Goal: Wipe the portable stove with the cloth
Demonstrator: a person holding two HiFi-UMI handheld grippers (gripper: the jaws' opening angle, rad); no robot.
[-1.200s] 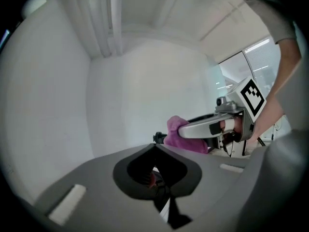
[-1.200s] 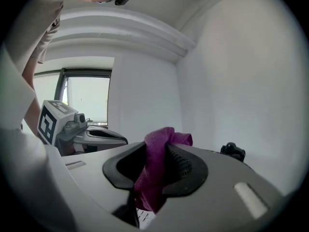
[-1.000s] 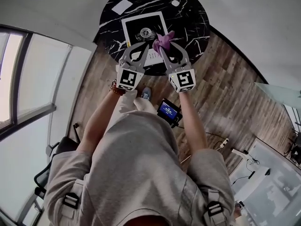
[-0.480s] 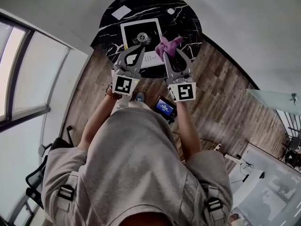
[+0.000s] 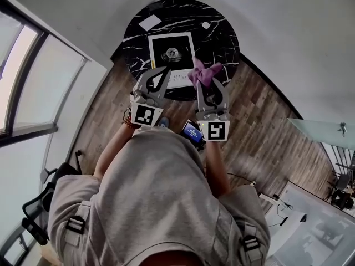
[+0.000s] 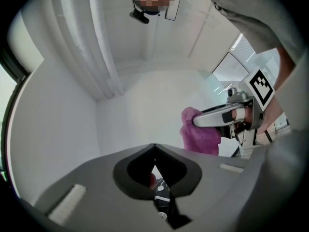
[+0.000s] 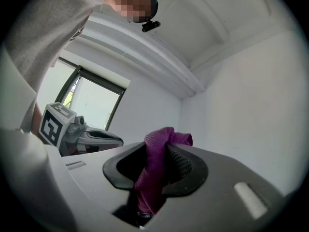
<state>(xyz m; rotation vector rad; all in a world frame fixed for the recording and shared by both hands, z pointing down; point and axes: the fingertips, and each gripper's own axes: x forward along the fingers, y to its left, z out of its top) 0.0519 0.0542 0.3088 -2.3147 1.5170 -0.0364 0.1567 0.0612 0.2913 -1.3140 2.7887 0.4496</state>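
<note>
Portable stove (image 5: 172,53) first: it sits on the round black marble table (image 5: 219,43), reaching from the table's middle to the edge nearest you, with its white front panel at that near edge and the burner ring in the middle of its dark top.

The cloth (image 5: 204,72) is the purple bundle in your right gripper (image 5: 201,74). From your head view it shows over the stove's near right corner, above the table's near edge. In the right gripper view the jaws are clamped on the cloth (image 7: 159,151). It runs up between the pads and bunches over the tips, and only white wall (image 7: 251,95) is behind it, so you can't tell from there how close it is to the stove.

Your left gripper (image 5: 165,71) is just beside the right one, over the stove's near left corner. Its own view shows the left gripper (image 6: 154,153) with its jaws closed tip to tip and nothing between them. Off to the side in that view you can see the cloth (image 6: 200,135) pinched in the right gripper (image 6: 198,122).

Further out, a white card (image 5: 150,22) lies by the table's far left edge and a small white piece (image 5: 206,25) by the far right edge. Both are well apart from the stove. On the wood floor (image 5: 260,121) by your feet there is a device with a lit screen (image 5: 192,131).
</note>
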